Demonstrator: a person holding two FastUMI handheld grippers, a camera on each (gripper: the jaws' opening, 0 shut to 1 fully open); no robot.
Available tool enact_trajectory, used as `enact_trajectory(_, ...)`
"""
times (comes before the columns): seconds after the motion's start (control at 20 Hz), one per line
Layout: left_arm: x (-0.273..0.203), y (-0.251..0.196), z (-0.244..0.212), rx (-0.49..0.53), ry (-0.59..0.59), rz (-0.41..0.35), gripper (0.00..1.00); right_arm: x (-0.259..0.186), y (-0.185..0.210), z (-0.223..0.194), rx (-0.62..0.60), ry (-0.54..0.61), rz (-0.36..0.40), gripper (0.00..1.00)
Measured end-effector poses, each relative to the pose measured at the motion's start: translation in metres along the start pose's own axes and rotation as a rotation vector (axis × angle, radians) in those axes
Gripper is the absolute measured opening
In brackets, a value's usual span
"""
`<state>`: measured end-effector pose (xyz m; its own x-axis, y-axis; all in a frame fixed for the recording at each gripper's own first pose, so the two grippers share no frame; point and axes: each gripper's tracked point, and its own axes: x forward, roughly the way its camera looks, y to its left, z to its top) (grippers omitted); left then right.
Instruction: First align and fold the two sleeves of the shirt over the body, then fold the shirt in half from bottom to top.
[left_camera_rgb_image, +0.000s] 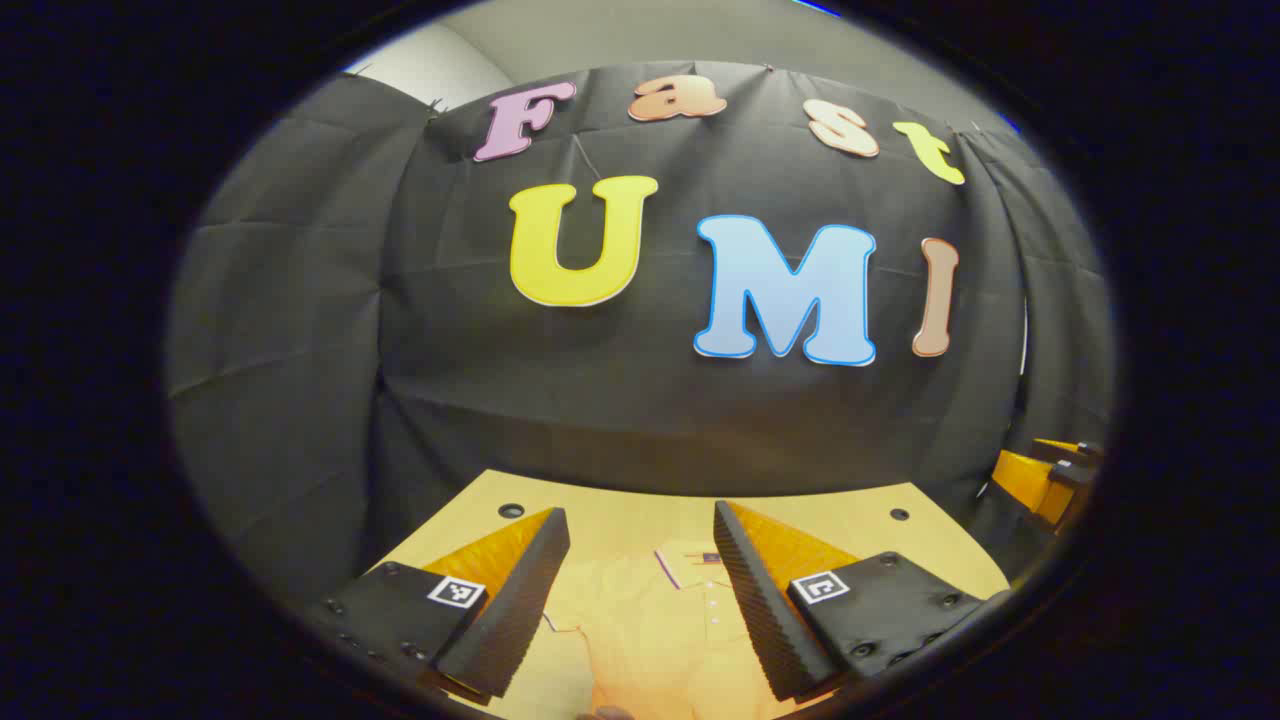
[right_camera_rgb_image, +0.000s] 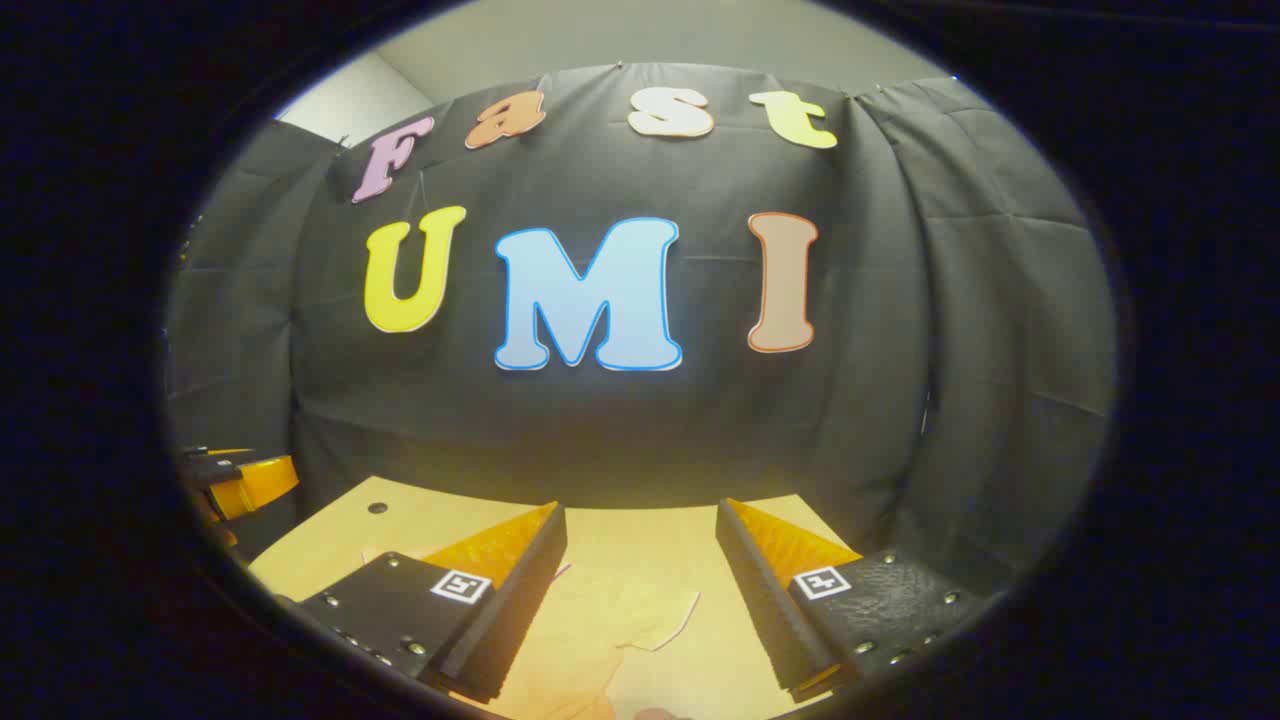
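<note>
The left gripper (left_camera_rgb_image: 640, 590) is hanging wide apart, pinching nothing. The shirt (left_camera_rgb_image: 650, 620) is lying flat on the table (left_camera_rgb_image: 620, 505), low in the middle. The right gripper (right_camera_rgb_image: 640, 590) is also gaping over a sleeve (right_camera_rgb_image: 640, 615).

Soft cloth shirt (left_camera_rgb_image: 650, 620) on a smooth wooden table (left_camera_rgb_image: 850, 515).

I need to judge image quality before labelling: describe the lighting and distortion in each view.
Left gripper view: the table and shirt glow warm and washed out, so the shirt's edges are faint; fisheye bends the wall's folds. Right gripper view: the same bright glare on the shirt, dim toward the edges, straight lines bowed.
</note>
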<state>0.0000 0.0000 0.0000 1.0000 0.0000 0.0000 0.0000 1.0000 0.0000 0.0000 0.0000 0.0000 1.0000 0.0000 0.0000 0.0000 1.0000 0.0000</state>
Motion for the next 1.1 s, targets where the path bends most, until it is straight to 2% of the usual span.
enact_trajectory(0.15, 0.000, 0.001, 0.002, 0.009, -0.009, 0.006, 0.97, 0.003, 0.003, -0.001, 0.003, 0.005, 0.014, 0.94)
enact_trajectory(0.2, -0.001, 0.001, 0.002, 0.012, -0.011, 0.009, 0.94, 0.004, 0.004, -0.003, 0.002, 0.009, 0.017, 0.94)
enact_trajectory(0.7, 0.000, 0.008, 0.000, 0.028, 0.000, 0.039, 0.94, 0.023, 0.010, -0.021, -0.014, 0.056, 0.040, 0.94)
enact_trajectory(0.9, -0.001, 0.008, 0.001, 0.036, 0.002, 0.041, 0.94, 0.048, 0.009, -0.051, -0.005, 0.132, 0.052, 0.94)
enact_trajectory(1.1, -0.001, 0.010, 0.000, 0.035, 0.015, 0.054, 0.94, 0.083, 0.002, -0.107, 0.019, 0.275, 0.056, 0.95)
